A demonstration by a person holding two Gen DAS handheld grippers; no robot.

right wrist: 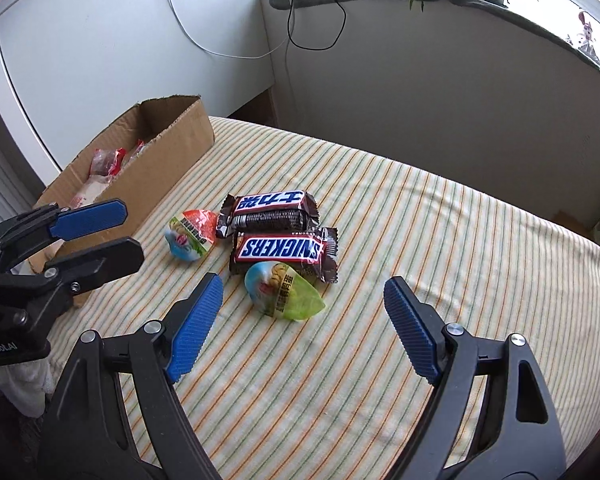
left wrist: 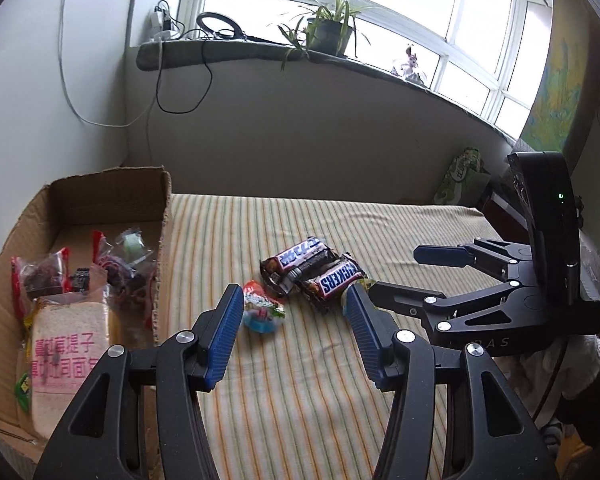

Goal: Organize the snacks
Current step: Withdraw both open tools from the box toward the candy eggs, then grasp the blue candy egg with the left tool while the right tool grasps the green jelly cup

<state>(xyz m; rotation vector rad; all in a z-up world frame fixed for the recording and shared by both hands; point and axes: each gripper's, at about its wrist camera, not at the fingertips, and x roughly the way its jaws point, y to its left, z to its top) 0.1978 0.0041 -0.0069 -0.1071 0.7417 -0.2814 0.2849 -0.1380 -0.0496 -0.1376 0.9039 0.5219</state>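
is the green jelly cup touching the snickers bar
Touching. The right wrist view shows the green jelly cup pressed against the near edge of the snickers bar, with no striped cloth visible between them.

My left gripper [left wrist: 292, 312] hangs above open striped cloth [left wrist: 300, 400]; nothing lies between its parted pads. At 11 o'clock from it, just beside the left pad, sits the red-topped jelly cup [left wrist: 262, 312]. At 12 to 1 o'clock lie two Snickers bars [left wrist: 316, 274], touching each other. The cardboard box [left wrist: 166, 240] wall stands at 9 o'clock. At 3 o'clock my right gripper [left wrist: 400, 276] crosses in, jaws wide.

Seen from the right wrist, the green jelly cup [right wrist: 286, 294] blocks 12 o'clock, against the near bar. From 1 to 5 o'clock the cloth is bare.
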